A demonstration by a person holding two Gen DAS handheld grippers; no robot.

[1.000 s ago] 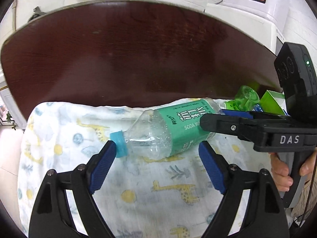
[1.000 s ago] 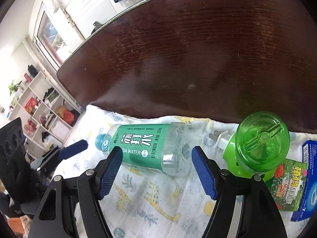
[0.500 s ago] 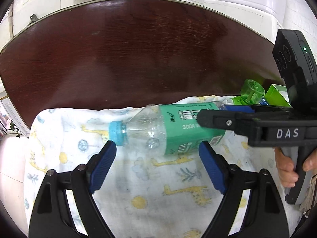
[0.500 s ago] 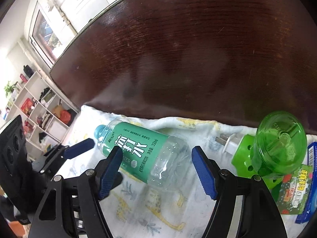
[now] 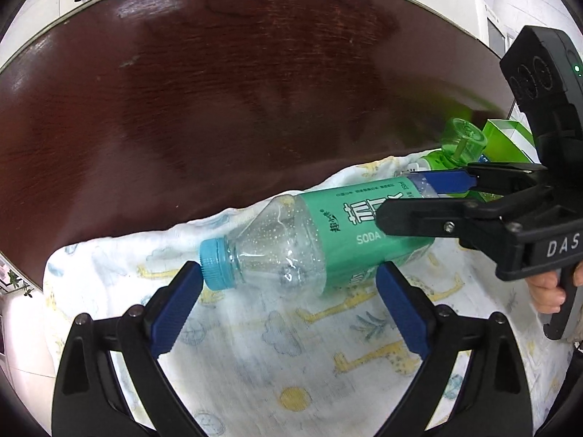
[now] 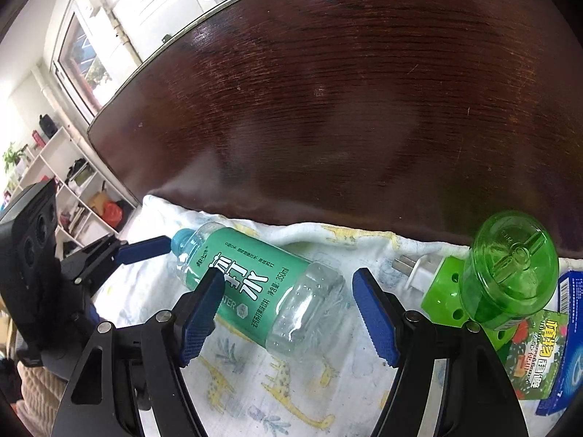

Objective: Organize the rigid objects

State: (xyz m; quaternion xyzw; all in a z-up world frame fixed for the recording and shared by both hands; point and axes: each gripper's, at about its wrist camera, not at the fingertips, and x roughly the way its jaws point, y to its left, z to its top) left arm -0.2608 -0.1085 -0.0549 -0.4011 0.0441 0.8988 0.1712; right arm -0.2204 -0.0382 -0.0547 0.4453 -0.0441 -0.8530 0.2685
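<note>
Left wrist view: the left claw (image 5: 288, 291) has its blue pads spread wide, with the soda water bottle (image 5: 320, 240) lying on its side just ahead of them. The left pad sits just beside the bottle's blue cap (image 5: 215, 264); whether it touches I cannot tell. The bottle rests on a giraffe-print cloth (image 5: 291, 357) that covers the near edge of the dark wooden worktop (image 5: 237, 91). Its cap points toward the cloth's left end, its base toward the right.

From the right, the right claw (image 5: 408, 196) reaches across the bottle's labelled body, one finger in front of it and one blue-padded finger behind its base. The right wrist view shows the right claw (image 6: 288, 306) with pads apart, either side of the bottle's lower half. Its left pad overlaps the label; the right pad stands clear of the bottle's base, with cloth showing between.

Past the cloth's far edge the worktop runs bare and glossy to its curved metal rim. Toward the cloth's right end sits a green plug-in device (image 6: 506, 273) with a clear green dome, its white plug prongs pointing at the bottle's base, near but apart. A green printed box (image 6: 535, 357) and a blue packet (image 6: 568, 346) lie beside it at the right edge.
</note>
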